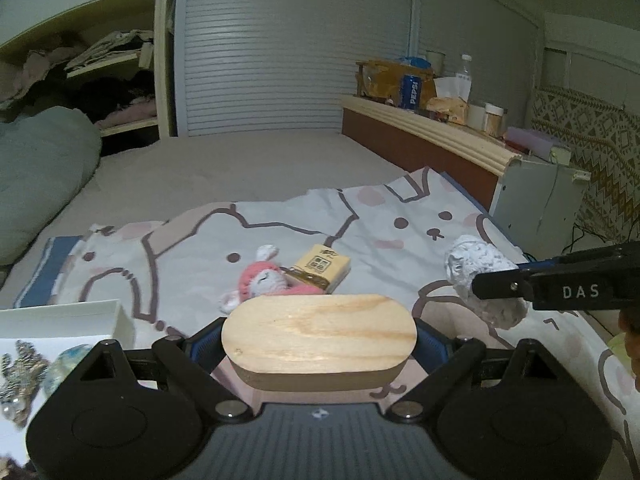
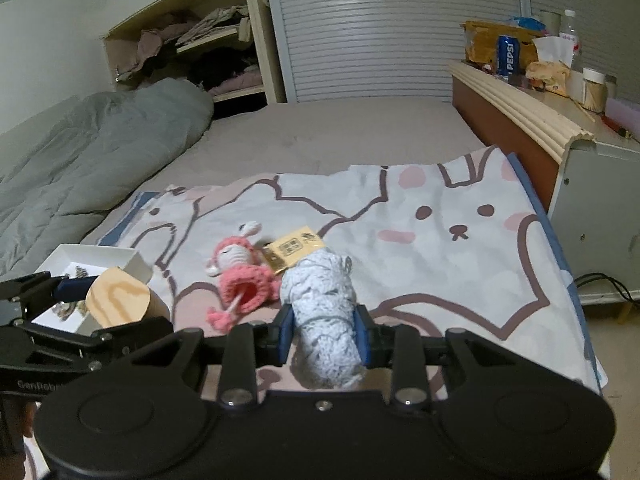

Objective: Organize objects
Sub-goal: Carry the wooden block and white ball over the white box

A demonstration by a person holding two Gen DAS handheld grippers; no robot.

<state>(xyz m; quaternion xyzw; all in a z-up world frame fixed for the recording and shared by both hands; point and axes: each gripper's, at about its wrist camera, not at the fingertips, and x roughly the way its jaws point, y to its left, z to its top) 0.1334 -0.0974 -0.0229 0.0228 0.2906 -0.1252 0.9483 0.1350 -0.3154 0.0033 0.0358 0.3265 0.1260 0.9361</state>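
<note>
Left wrist view: the left hand-held gripper [image 1: 319,344] pinches a wooden block [image 1: 320,336], the white box [image 1: 72,312] at nine o'clock. Right wrist view: the right hand-held gripper [image 2: 323,338] clamps a yarn roll [image 2: 324,312] above the bed [image 2: 360,132]. Carrying step, likely; next, release both into the box.

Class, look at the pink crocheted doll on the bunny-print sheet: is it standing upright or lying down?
Lying down. The pink crocheted doll rests flat on the bunny-print sheet, its head toward the far wall, beside the yellow packet.
</note>
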